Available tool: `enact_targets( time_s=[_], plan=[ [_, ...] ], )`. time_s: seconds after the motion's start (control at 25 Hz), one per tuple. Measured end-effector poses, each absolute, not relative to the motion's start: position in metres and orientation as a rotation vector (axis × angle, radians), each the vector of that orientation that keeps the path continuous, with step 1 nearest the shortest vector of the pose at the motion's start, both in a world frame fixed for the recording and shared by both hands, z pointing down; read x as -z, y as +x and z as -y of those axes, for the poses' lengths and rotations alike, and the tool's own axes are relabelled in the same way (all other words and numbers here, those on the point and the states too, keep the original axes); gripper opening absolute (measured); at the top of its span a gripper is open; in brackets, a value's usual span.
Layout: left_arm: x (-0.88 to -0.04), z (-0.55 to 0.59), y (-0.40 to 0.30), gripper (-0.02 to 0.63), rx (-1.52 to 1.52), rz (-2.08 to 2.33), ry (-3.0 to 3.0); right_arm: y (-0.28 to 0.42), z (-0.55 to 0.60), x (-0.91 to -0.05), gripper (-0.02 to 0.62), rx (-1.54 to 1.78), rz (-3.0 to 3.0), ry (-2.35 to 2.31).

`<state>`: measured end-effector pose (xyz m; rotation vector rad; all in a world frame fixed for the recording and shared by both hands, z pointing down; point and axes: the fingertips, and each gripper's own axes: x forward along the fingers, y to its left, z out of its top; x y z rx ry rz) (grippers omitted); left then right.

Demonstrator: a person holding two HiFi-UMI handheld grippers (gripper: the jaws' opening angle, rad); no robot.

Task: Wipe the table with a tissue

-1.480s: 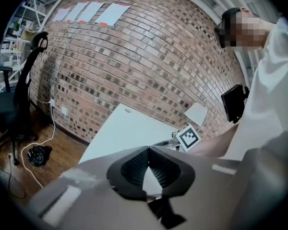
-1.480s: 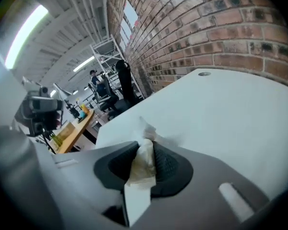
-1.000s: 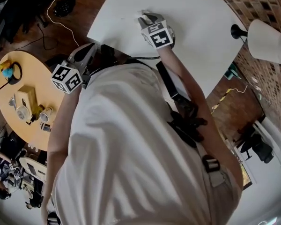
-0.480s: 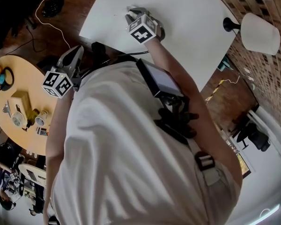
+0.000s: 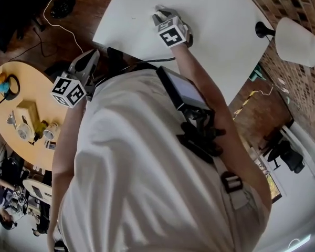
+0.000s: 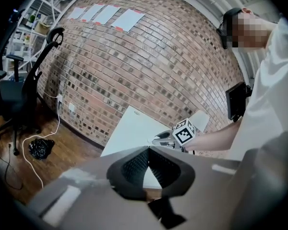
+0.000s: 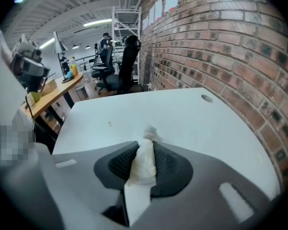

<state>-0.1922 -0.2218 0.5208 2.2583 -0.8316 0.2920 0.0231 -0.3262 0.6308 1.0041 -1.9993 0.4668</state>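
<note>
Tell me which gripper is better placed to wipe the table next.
Right. The right gripper is shut on the tissue over the white table; the left gripper is shut, empty, beside the table.

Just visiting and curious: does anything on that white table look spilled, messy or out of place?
Hardly. A couple of tiny specks lie on the table, left of the crumpled tissue clamped in the right gripper. Nothing looks spilled or damaged.

Your right arm reaches forward, right gripper (image 5: 160,17) tipped steeply down, jaws pinched on the tissue (image 7: 143,163). Your left gripper (image 5: 91,56) hangs close by your side, jaws together, nothing between them.
</note>
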Motion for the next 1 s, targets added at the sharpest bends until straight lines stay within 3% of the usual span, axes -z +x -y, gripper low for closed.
enact_targets(
  time_s=[0.16,0.32,1.0],
  plan=[
    [-0.518,0.226,-0.189,0.006,-0.302,0.820,2.276,0.068,0.335,-0.634,0.080,-0.721,1.998,1.247],
    [-0.521,0.226,-0.194,0.006,-0.304,0.837,2.257,0.091,0.339,-0.641,0.080,-0.641,1.904,1.270],
    [-0.522,0.220,-0.229,0.006,-0.262,0.940,2.202,-0.023,0.347,-0.640,0.077,-0.464,2.023,1.056]
  ],
)
